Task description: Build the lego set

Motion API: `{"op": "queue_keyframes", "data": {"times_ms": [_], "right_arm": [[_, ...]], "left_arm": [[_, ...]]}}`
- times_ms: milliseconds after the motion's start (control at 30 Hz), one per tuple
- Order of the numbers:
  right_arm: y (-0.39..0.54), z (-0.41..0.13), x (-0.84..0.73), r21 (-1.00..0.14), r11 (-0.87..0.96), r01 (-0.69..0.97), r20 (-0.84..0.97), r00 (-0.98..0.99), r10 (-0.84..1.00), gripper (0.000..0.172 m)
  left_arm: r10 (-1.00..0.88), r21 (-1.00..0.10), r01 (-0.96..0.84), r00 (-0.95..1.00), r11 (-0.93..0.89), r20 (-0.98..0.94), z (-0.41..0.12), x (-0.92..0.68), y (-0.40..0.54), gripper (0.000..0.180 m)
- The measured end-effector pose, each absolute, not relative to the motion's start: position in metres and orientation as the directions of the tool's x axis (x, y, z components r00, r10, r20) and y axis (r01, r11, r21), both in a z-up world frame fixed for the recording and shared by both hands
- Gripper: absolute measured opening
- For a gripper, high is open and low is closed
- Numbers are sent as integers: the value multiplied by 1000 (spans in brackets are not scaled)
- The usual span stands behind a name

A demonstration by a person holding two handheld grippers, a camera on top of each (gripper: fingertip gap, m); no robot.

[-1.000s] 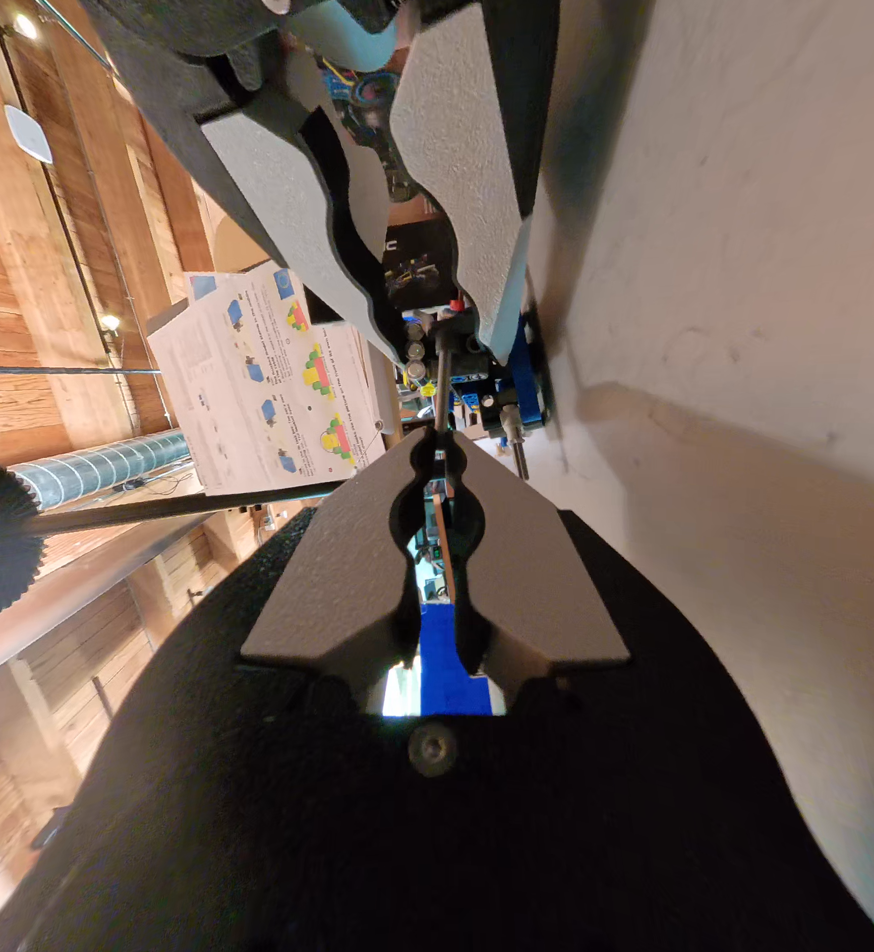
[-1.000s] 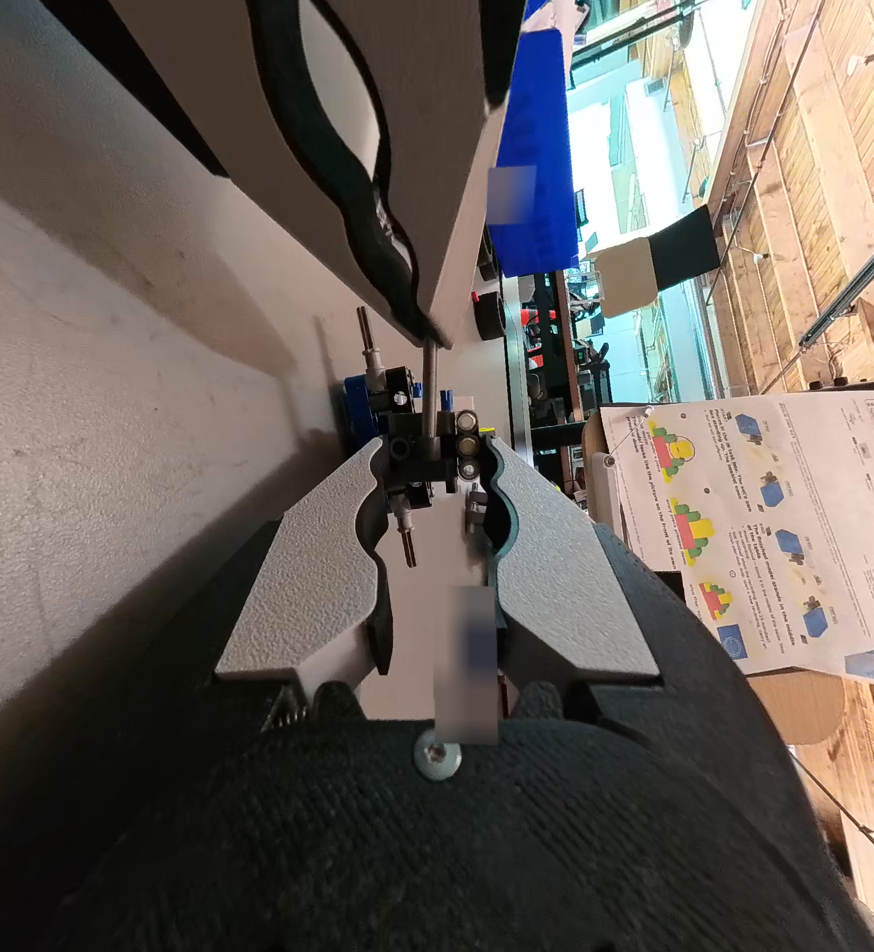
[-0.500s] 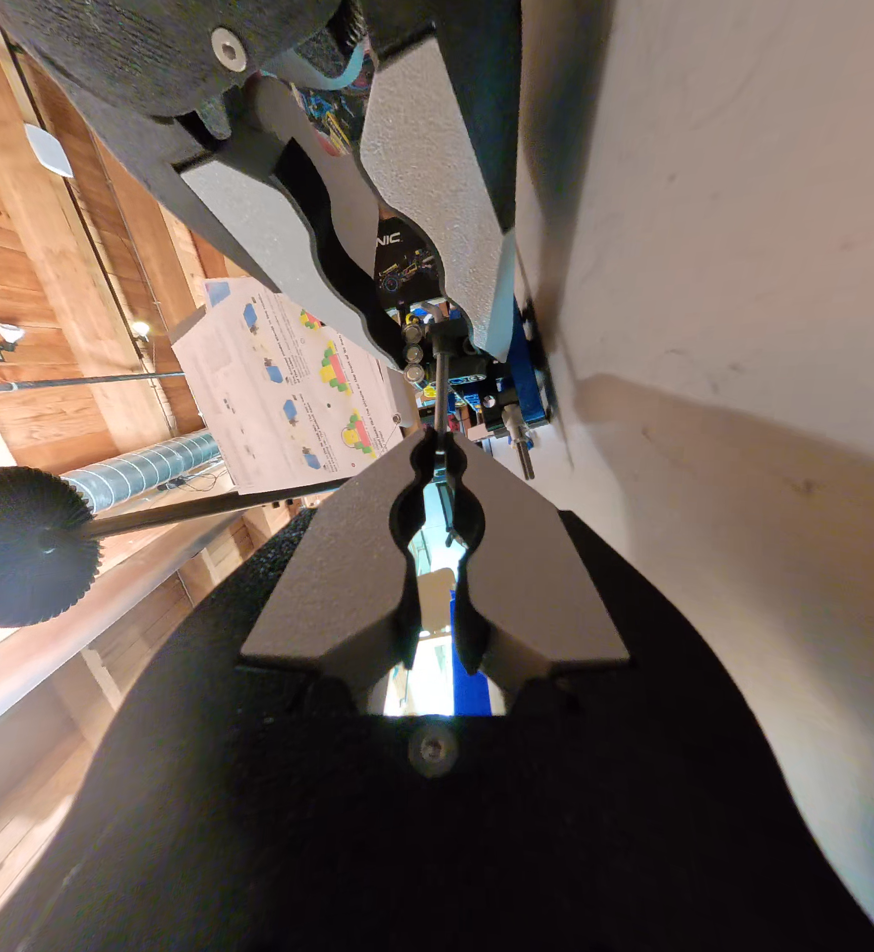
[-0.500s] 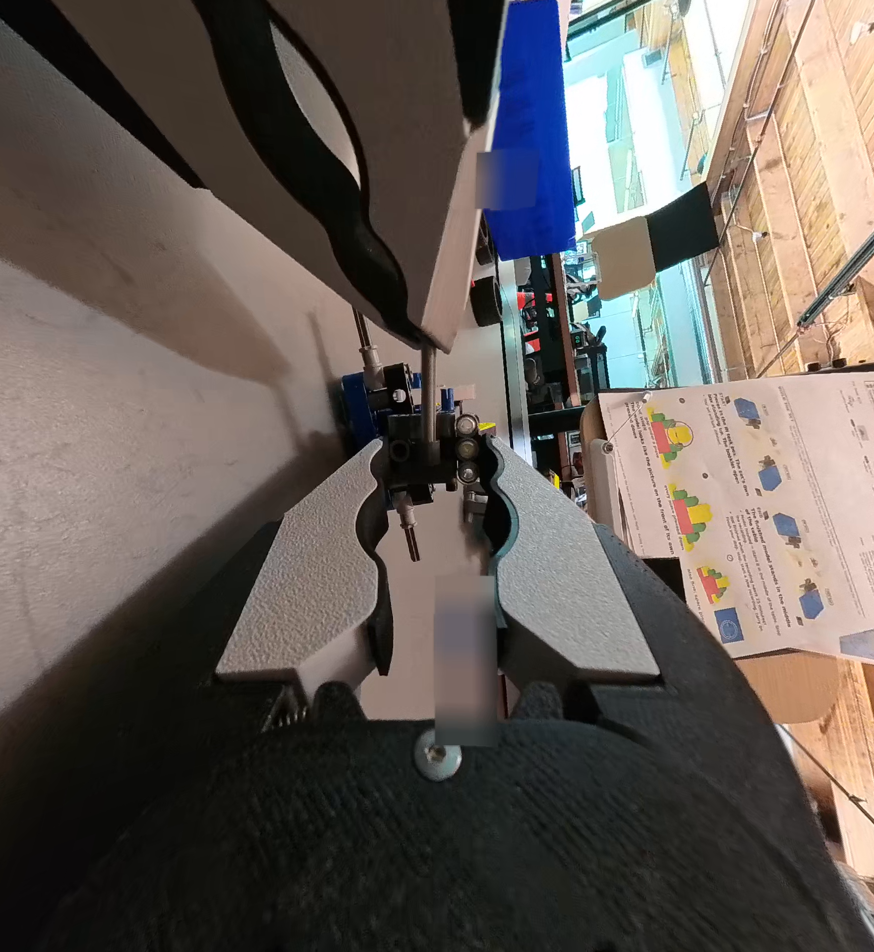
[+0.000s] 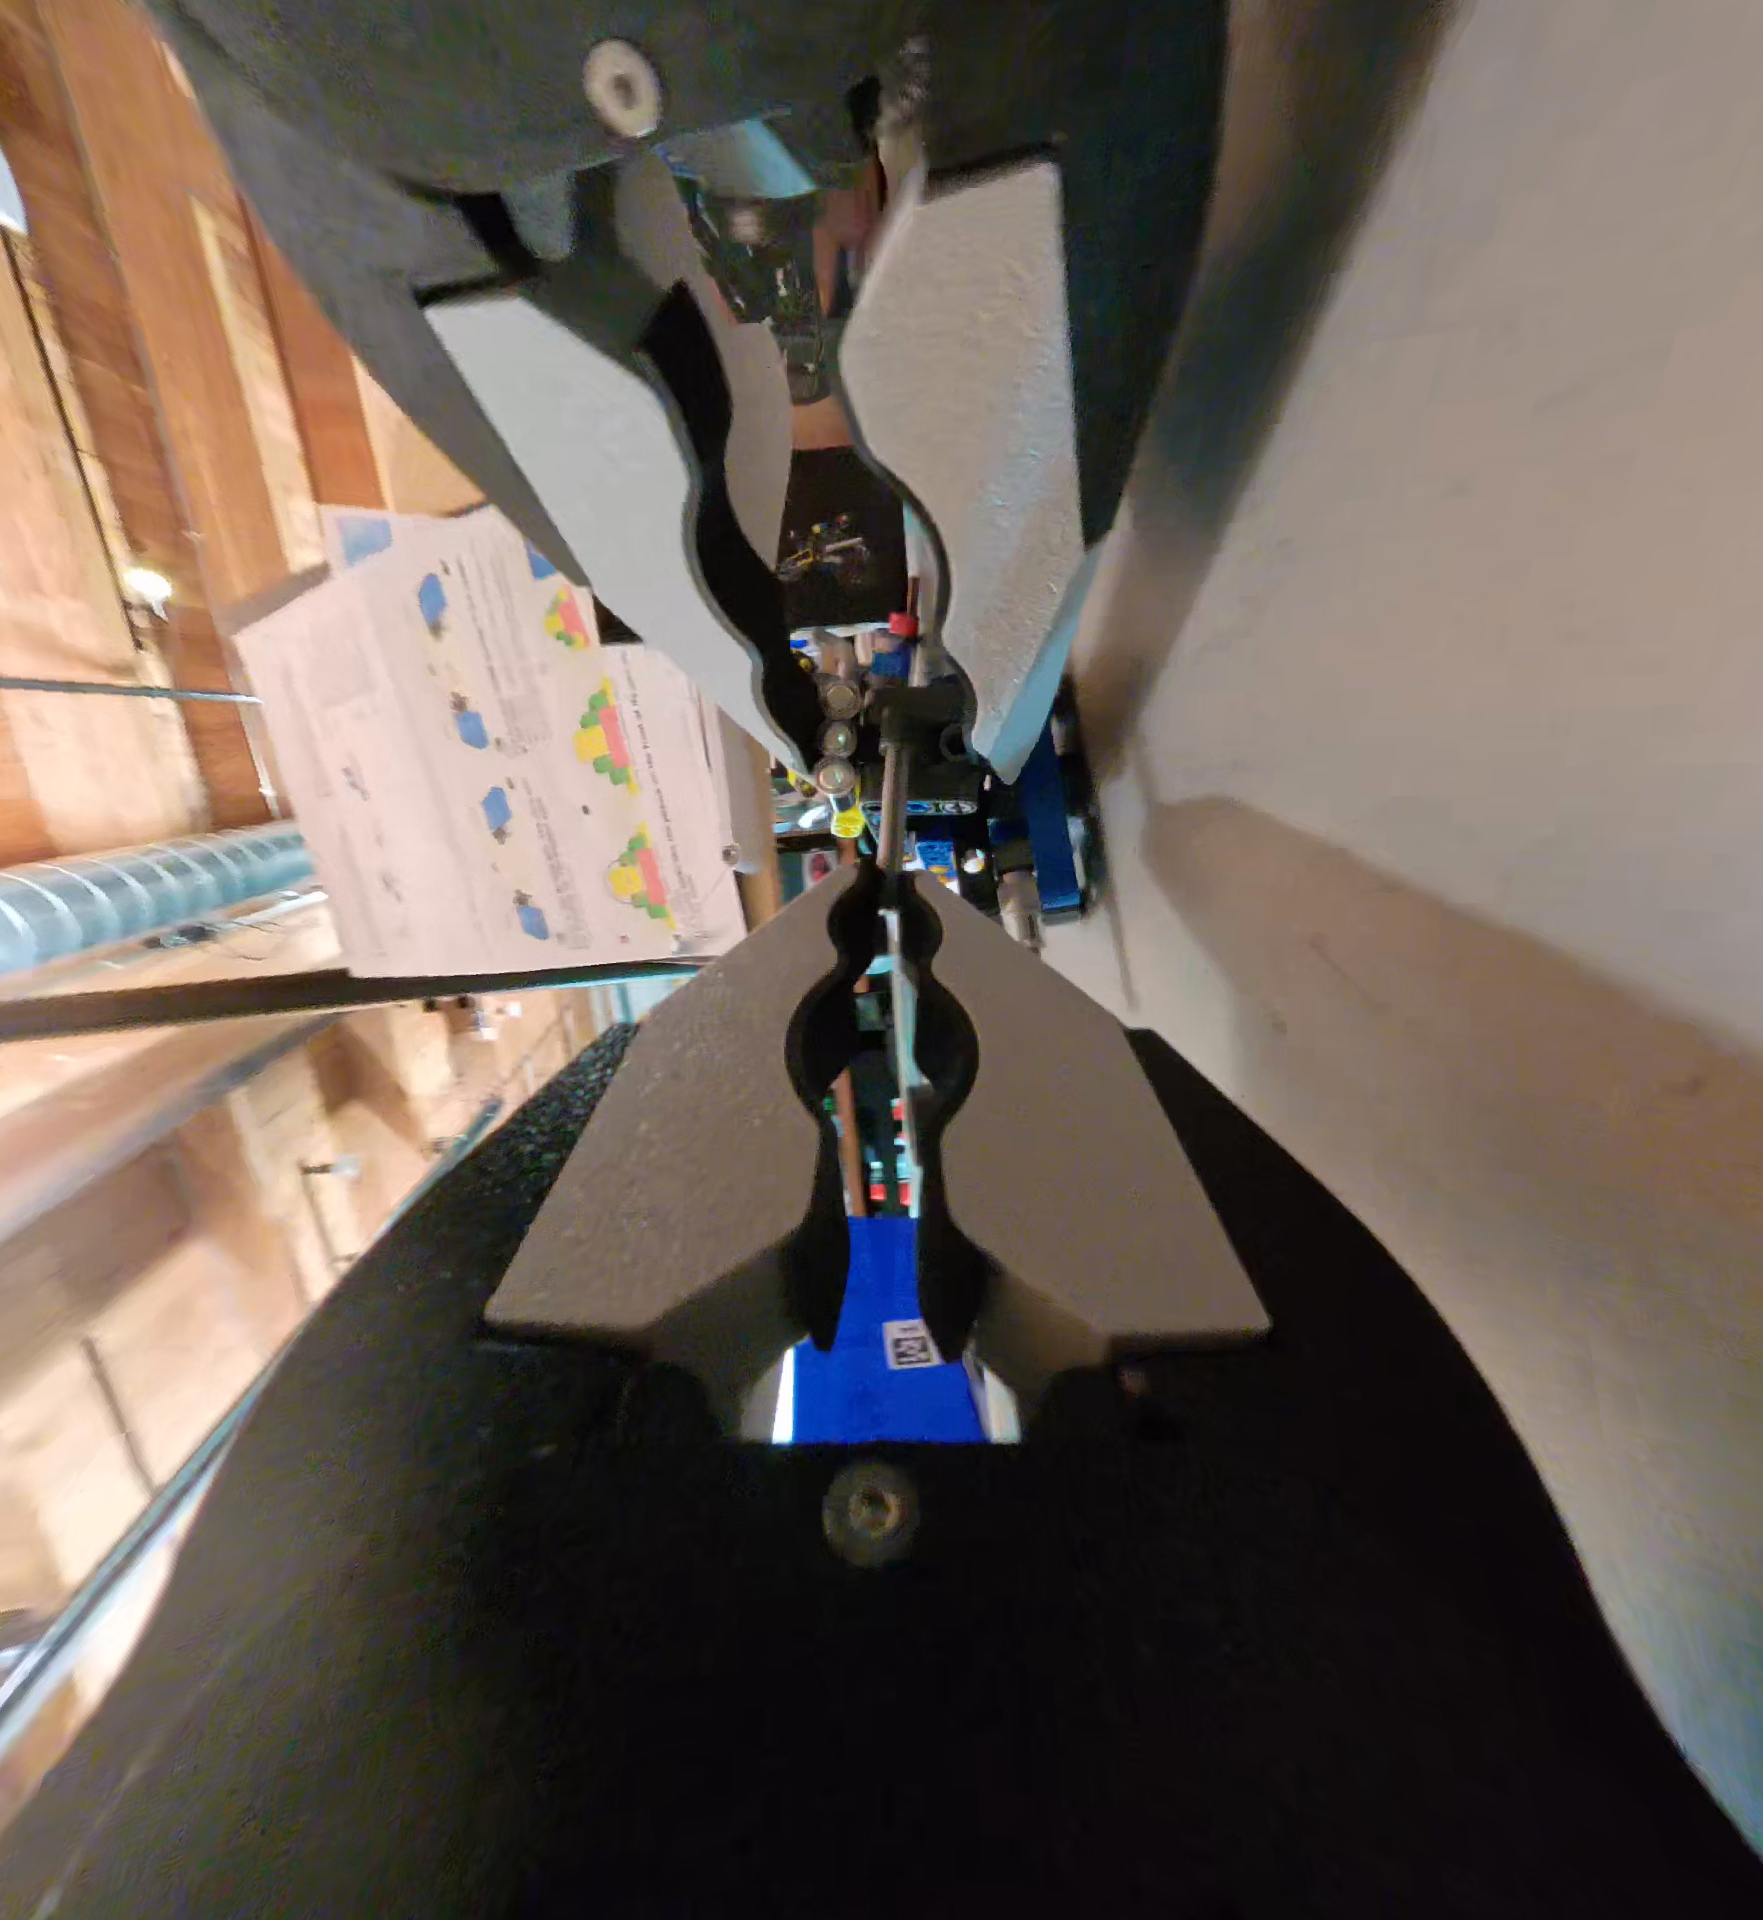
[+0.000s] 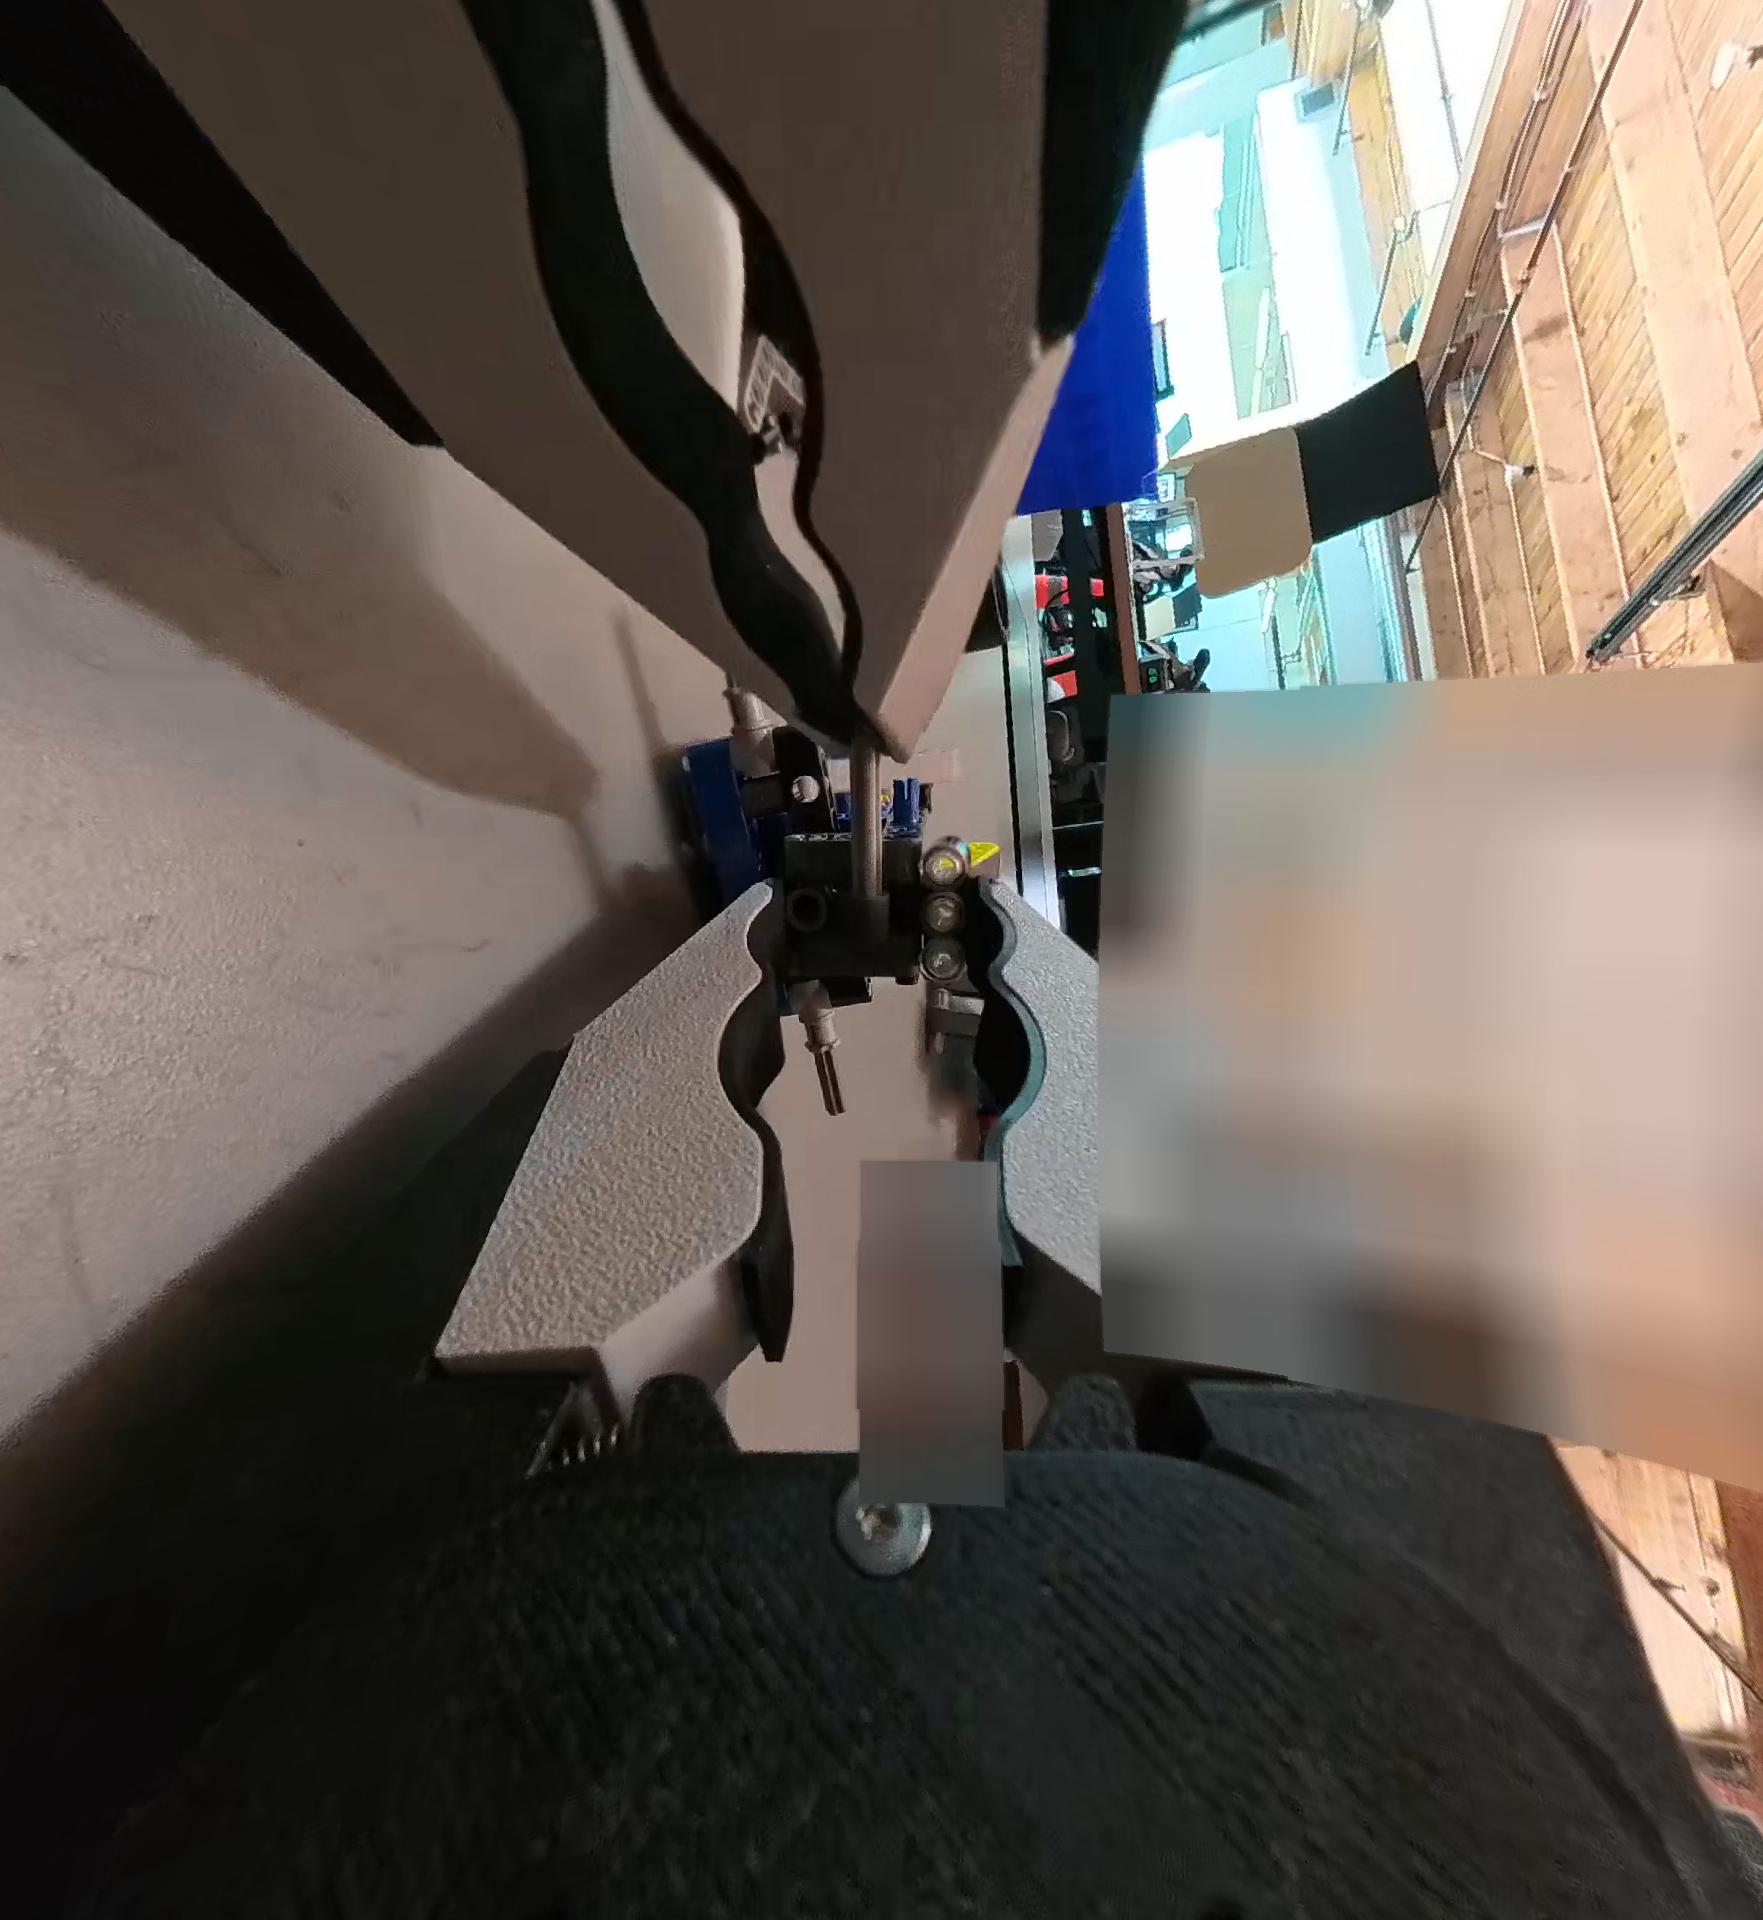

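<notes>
**Gripping a brick assembly from both ends**

Clamping on a thin grey axle (image 5: 889,821), the left gripper (image 5: 882,883) had its fingertips fully together, with the rod pinched right at the tips. That axle ran straight into a black brick block (image 6: 835,914), part of a small assembly of black, blue and grey technic-style pieces (image 5: 1048,831).

Right gripper (image 6: 872,920) was part-open around that block: left fingertip (image 6: 742,925) against the block's side, right fingertip (image 6: 1002,935) against a column of three silver pins (image 6: 944,914) on its other side. Pads looked pressed on both sides, block held.

Both grippers faced each other nose to nose, the assembly between them, close beside the white table (image 6: 181,883) surface. A blue part of the assembly sat nearest the table; contact unclear. A yellow piece (image 6: 981,854) stuck out by the top pin.

Background: printed instruction sheet (image 5: 503,748) with coloured brick diagrams, propped up off the table edge; wooden plank wall (image 5: 77,416); ribbed silver duct (image 5: 108,894); blue panel (image 6: 1095,416) farther off.
</notes>
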State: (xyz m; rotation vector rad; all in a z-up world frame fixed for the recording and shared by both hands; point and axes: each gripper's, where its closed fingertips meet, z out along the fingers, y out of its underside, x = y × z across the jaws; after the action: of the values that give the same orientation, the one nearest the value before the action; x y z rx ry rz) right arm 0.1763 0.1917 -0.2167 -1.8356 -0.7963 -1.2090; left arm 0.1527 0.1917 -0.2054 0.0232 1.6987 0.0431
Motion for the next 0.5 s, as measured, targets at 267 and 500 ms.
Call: {"op": "queue_keyframes", "data": {"times_ms": [267,500], "right_arm": [[192,-217,178,-243,-504,829,941,328,84,31],[192,-217,177,-226,-493,840,947,308,91,32]], "left_arm": [[41,40,11,-127,999,-991,-207,157,188,0],[-185,-191,29,-156,981,-970,-202,146,197,10]]}}
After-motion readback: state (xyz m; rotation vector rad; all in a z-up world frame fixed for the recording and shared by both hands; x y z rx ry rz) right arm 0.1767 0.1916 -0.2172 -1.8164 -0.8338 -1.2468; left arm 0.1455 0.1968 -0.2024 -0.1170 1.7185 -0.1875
